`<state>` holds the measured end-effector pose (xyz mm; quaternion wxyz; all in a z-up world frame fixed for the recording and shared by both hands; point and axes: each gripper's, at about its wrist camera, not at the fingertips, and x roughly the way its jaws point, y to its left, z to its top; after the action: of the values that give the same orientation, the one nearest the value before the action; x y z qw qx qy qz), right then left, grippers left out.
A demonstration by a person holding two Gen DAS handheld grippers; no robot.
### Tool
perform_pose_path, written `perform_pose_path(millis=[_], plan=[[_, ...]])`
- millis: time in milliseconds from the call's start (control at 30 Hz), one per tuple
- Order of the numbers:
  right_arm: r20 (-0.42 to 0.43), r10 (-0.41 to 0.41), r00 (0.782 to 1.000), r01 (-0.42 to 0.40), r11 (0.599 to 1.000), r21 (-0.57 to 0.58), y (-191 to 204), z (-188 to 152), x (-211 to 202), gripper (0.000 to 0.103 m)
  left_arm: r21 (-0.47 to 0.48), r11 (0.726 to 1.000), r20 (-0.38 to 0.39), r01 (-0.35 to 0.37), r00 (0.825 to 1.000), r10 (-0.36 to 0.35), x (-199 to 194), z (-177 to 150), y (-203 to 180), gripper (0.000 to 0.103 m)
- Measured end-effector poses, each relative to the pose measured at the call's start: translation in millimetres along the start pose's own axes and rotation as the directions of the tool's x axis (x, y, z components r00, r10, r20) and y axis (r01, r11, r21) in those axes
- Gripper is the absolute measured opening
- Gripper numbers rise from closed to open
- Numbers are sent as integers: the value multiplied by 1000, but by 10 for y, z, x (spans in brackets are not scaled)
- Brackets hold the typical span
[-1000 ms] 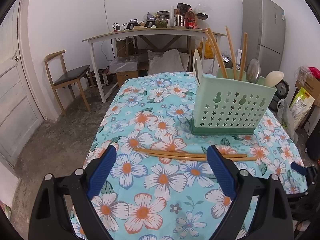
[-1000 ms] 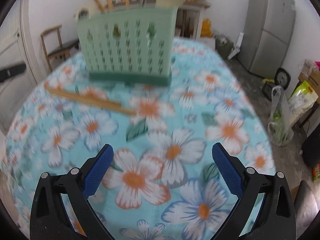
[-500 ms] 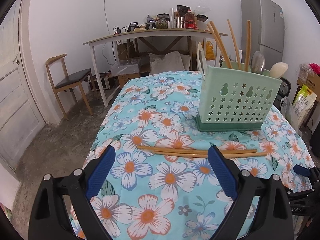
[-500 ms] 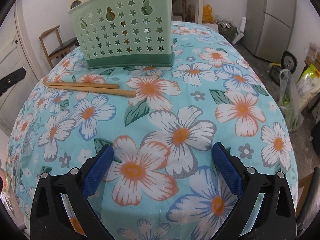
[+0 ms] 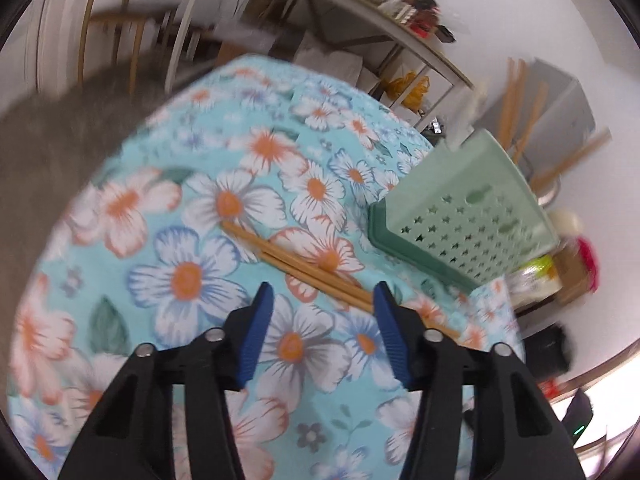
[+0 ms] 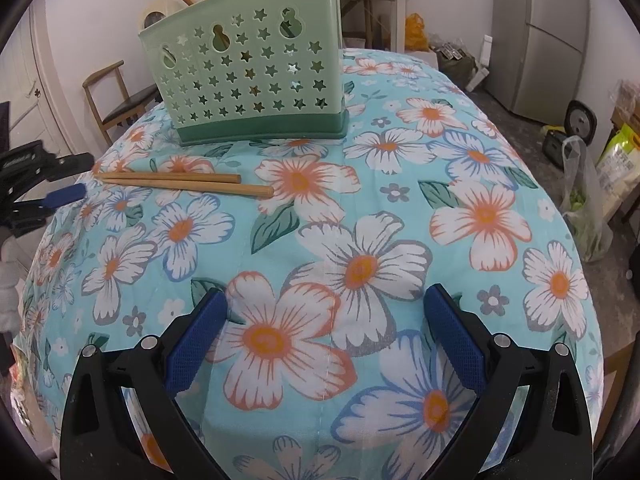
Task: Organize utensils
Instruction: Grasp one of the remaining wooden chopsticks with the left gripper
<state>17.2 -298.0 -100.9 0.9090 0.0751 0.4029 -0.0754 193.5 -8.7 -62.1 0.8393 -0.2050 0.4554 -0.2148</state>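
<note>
Your left claw (image 5: pixel 322 300) had just been narrowing, half spread, nothing pinched yet; you needed both chopsticks (image 5: pixel 296 264) squarely between its pads. Your right claw (image 6: pixel 326 314) sat spread, empty.

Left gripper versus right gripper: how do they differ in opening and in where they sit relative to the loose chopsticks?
The left gripper has just been closing its jaws to a narrower gap; the right gripper stands wide open. The left gripper is right at the chopsticks, which run behind its right finger, not yet pinched; the right gripper is well short of them, over bare tablecloth. Both have blue pads and hold nothing.
</note>
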Motion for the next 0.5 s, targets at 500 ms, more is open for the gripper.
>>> perform_pose_path(millis=[500], plan=[[9,25,1000,-25,999,20,-34,27,-35,95,-404,911,-79,86,989,-129,484,200,296,35]])
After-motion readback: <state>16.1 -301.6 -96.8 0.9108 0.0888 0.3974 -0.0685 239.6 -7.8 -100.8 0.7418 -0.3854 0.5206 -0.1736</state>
